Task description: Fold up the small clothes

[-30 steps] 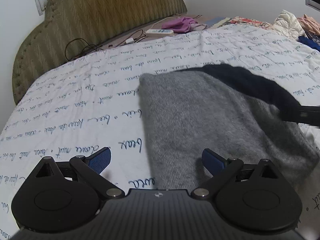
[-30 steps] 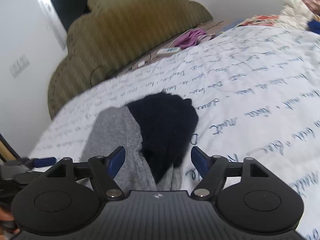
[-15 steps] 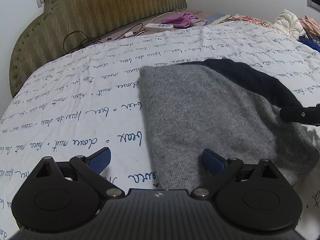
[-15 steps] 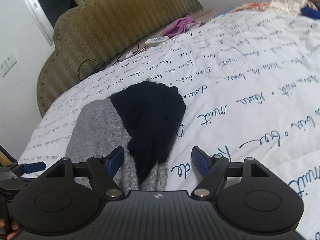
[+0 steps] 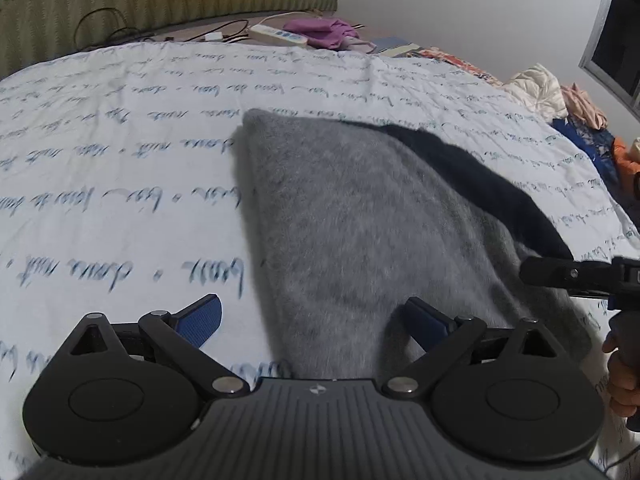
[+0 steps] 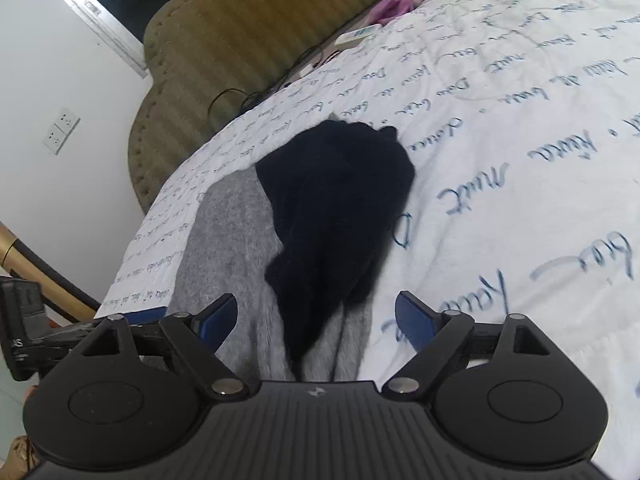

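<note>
Gray knit garment (image 5: 360, 240) lies flat on the white script-print bedspread (image 5: 120, 200), centre of frame, with a black section (image 5: 480, 184) along its right edge. Left gripper (image 5: 314, 316) has jaws wide apart, holding nothing; the gray near edge sits between the blue pads, right pad (image 5: 424, 316) over the fabric. Right gripper (image 6: 316, 316) also spread apart and empty, with the garment's black part (image 6: 336, 216) just ahead of it, gray hem between the tips, possibly touching. Headboard (image 6: 248, 28) upper left; power strip (image 5: 278, 36) at top.
</note>
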`<state>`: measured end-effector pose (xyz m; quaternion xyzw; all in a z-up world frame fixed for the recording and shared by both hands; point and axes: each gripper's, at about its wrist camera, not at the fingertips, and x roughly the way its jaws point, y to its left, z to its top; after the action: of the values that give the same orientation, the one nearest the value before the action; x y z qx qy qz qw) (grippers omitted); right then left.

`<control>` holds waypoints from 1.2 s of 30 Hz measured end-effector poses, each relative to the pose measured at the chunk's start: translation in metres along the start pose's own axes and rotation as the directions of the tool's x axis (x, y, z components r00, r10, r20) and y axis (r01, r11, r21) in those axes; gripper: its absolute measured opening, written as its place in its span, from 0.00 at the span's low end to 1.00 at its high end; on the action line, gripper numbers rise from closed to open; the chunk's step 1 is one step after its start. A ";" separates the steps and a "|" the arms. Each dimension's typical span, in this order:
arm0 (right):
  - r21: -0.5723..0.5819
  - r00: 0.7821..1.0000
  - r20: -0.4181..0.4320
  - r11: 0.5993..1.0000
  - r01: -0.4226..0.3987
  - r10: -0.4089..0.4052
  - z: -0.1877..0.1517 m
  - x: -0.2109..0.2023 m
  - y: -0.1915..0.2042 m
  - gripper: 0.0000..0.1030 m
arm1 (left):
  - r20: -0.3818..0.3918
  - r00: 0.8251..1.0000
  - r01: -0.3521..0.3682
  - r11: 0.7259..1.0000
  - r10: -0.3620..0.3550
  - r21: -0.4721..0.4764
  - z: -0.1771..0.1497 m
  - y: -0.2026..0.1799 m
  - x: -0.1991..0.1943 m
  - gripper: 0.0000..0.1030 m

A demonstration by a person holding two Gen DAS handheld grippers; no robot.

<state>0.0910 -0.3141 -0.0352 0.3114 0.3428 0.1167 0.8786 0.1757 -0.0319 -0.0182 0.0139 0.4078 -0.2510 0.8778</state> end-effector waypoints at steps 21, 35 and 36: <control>0.010 0.996 0.014 0.996 -0.085 0.084 0.073 0.077 -0.011 0.23 | 0.065 0.984 0.176 0.940 -0.164 -0.293 0.080 0.044 0.062 0.29; -0.170 0.953 0.209 0.968 -0.185 0.219 0.032 -0.060 0.082 0.18 | 0.363 0.922 0.188 0.975 -0.133 -0.119 0.033 0.000 -0.123 0.24; -0.180 0.947 0.216 0.963 -0.201 0.238 0.028 -0.072 0.088 0.18 | 0.381 0.914 0.193 0.975 -0.138 -0.109 0.029 -0.003 -0.137 0.24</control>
<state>0.0579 -0.2883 0.0742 0.2896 0.1891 0.2024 0.9162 0.1210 0.0179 0.1011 -0.1319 0.2510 -0.2925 0.9133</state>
